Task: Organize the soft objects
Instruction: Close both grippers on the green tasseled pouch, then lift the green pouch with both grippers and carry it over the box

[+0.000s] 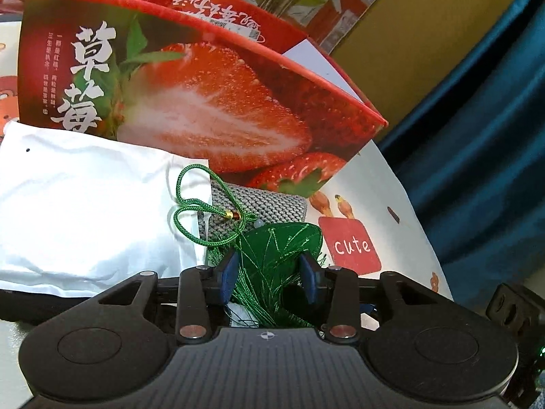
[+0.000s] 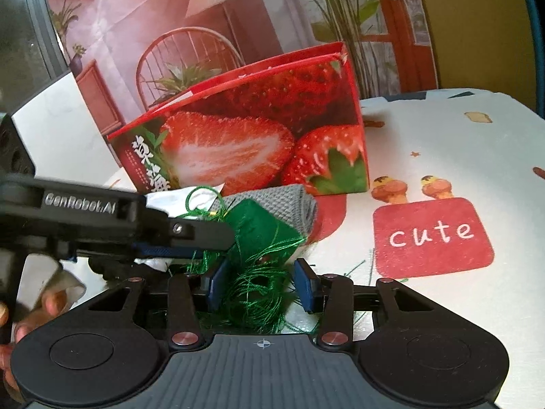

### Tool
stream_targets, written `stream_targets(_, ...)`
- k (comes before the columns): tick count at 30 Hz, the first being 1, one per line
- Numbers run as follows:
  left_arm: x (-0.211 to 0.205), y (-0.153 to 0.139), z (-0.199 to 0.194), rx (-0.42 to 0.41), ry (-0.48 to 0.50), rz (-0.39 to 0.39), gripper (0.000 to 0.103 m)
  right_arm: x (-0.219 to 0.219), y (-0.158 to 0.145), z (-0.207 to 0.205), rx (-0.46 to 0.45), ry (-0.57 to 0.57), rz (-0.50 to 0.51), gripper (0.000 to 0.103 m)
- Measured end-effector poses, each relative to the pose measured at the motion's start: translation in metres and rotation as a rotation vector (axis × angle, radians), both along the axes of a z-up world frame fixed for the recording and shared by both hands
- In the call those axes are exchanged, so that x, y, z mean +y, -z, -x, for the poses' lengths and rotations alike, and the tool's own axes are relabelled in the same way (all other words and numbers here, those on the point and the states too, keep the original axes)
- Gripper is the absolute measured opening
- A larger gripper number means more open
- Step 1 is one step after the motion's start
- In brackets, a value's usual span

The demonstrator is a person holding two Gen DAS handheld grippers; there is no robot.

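Observation:
A green fabric sachet [image 1: 279,248] with a cord loop [image 1: 190,201] and a thread tassel lies on the tablecloth before the strawberry box [image 1: 204,102]. My left gripper [image 1: 268,272] is shut on the sachet, a blue pad on each side. In the right wrist view the left gripper [image 2: 204,242] reaches in from the left onto the sachet [image 2: 262,225]. My right gripper [image 2: 261,283] is open, with the loose tassel threads [image 2: 255,296] lying between its pads and a gap at the right pad. A grey knitted cloth [image 1: 262,208] sits just behind the sachet.
A white soft pouch [image 1: 85,211] lies left of the sachet, against the box. The tablecloth [image 2: 442,156] carries a red "cute" print [image 2: 432,235] to the right. A blue curtain [image 1: 494,136] hangs past the table's right edge. A person's fingers [image 2: 51,306] hold the left gripper.

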State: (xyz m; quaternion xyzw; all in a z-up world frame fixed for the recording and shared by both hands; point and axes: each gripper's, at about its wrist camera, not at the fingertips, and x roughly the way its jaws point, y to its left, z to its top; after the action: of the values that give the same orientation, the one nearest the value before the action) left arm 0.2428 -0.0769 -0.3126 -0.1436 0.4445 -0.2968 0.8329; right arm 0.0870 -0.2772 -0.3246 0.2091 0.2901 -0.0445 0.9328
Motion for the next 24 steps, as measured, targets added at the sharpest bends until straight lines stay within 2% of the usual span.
stream_targets(2,-0.001,0.001,-0.001,-0.008,0.012,-0.001,0.042,0.001,0.001,-0.001,-0.004,-0.001,0.011,0.041)
stream_targets(4,-0.001,0.004,-0.006,0.013,0.028,0.013,0.051,0.001,0.001,-0.003,-0.008,-0.003,0.017,0.041)
stream_targets(11,0.005,0.009,-0.014,0.048,0.006,0.068,0.051,0.005,0.001,-0.015,-0.027,-0.059,0.076,0.042)
stream_targets(15,0.001,0.009,-0.014,0.04,0.022,0.064,0.05,-0.002,0.005,-0.026,0.016,-0.065,0.02,0.053)
stream_targets(19,-0.006,0.008,-0.012,0.022,0.035,0.046,0.045,-0.006,0.004,-0.029,0.012,-0.045,0.011,0.053)
stream_targets(24,-0.005,-0.003,-0.004,-0.021,0.036,0.047,0.044,-0.003,-0.002,-0.026,-0.016,-0.043,0.05,0.045)
